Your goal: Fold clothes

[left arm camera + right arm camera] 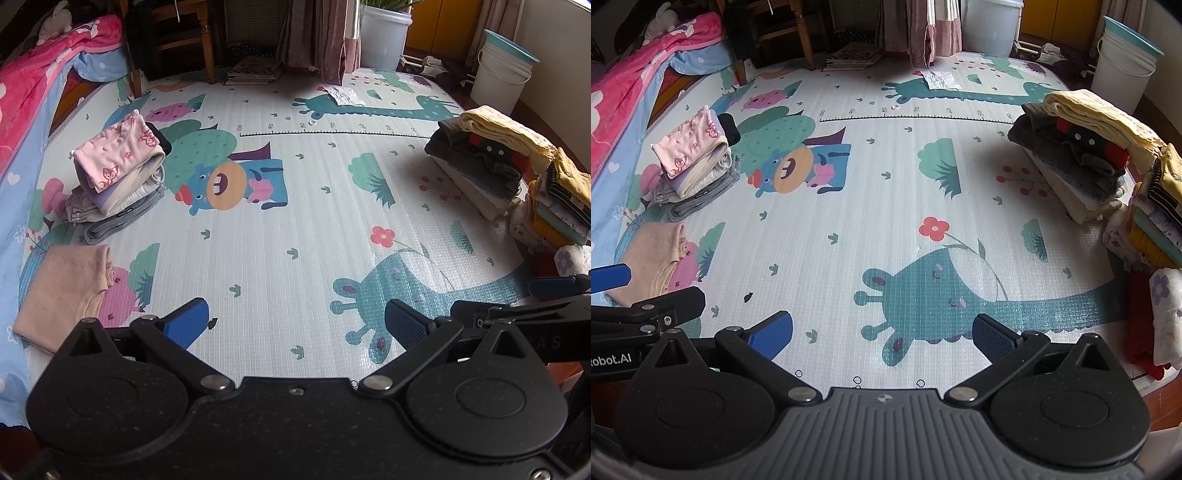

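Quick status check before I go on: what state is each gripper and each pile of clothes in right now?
left gripper: open, empty
right gripper: open, empty
pink-topped stack: folded, piled
beige garment: folded flat, alone on the play mat
yellow-topped stack: folded, leaning
stack at right edge: folded, piled

Cartoon play mat [295, 206] covers the floor, daylight glare on it. Bed with pink-blue quilt [33, 85] along the left; wooden chair [192, 33], curtain [325, 37], book stack [255, 70] at the far edge. White buckets [502, 70] far right by a pale wall.
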